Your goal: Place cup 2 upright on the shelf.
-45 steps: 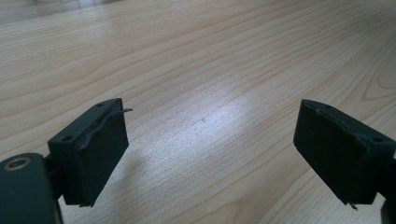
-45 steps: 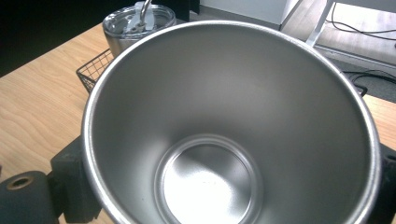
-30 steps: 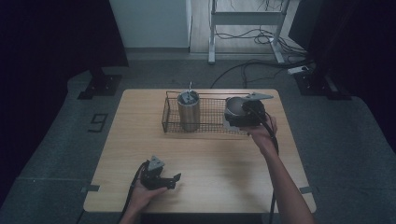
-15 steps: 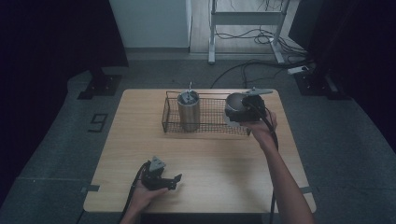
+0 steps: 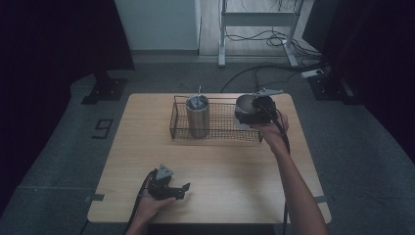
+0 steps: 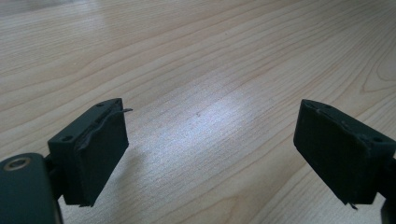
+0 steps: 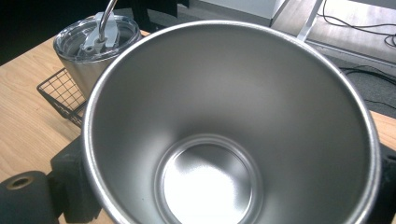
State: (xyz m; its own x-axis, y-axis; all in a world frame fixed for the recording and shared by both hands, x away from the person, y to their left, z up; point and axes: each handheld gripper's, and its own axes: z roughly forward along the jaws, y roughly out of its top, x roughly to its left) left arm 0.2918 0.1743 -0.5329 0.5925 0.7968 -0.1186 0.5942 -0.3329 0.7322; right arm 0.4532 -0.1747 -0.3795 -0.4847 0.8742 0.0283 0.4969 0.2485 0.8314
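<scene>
The right gripper (image 5: 255, 113) clamps an open, empty steel tumbler (image 7: 229, 126) apparently over the black wire basket (image 5: 220, 128) (lidded steel tumbler (image 5: 197, 115) already inside), left gripper (image 6: 212, 156) gaping idle.

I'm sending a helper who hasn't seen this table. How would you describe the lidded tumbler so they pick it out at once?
Start at the wooden table, then find the black wire basket along its far edge. The steel tumbler stands upright in the basket's left part. Unlike the open, lidless steel cup held in the right tool, it has a clear lid and a straw.
</scene>
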